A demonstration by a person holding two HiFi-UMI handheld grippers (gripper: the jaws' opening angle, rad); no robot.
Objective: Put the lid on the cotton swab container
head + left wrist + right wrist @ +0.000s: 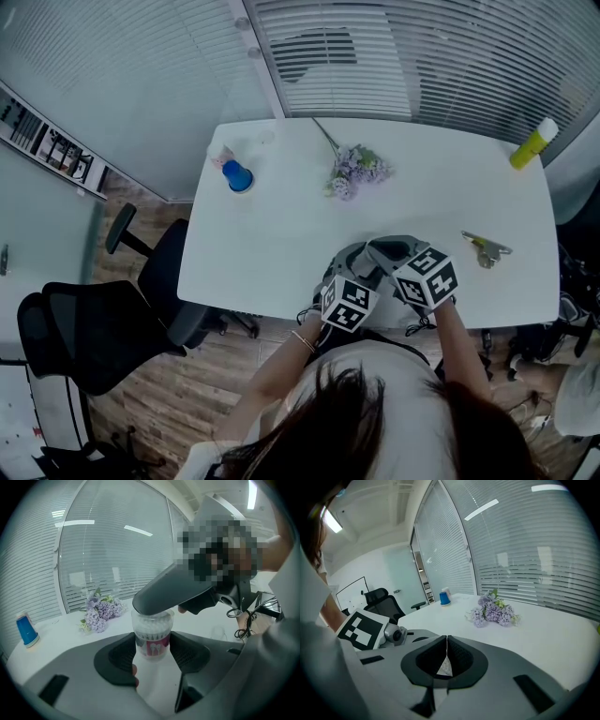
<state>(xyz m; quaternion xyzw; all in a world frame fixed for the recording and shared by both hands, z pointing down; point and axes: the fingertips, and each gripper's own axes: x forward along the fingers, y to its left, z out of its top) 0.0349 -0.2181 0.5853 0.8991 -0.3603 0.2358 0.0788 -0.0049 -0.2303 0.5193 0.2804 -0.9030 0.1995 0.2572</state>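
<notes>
The cotton swab container (152,629) is gripped between the wide-set jaws of the left gripper (153,643), over the surface (61,637), on the near side of the bouquet (101,613). The jaws of the right gripper (447,641) are pressed together and held directly above the container. Whether a lid is pinched cannot be told.

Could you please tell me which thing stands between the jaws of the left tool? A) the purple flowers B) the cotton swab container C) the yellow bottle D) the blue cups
B: in the left gripper view, the cotton swab container stands upright between the pads of the left tool, which close against its sides.
</notes>
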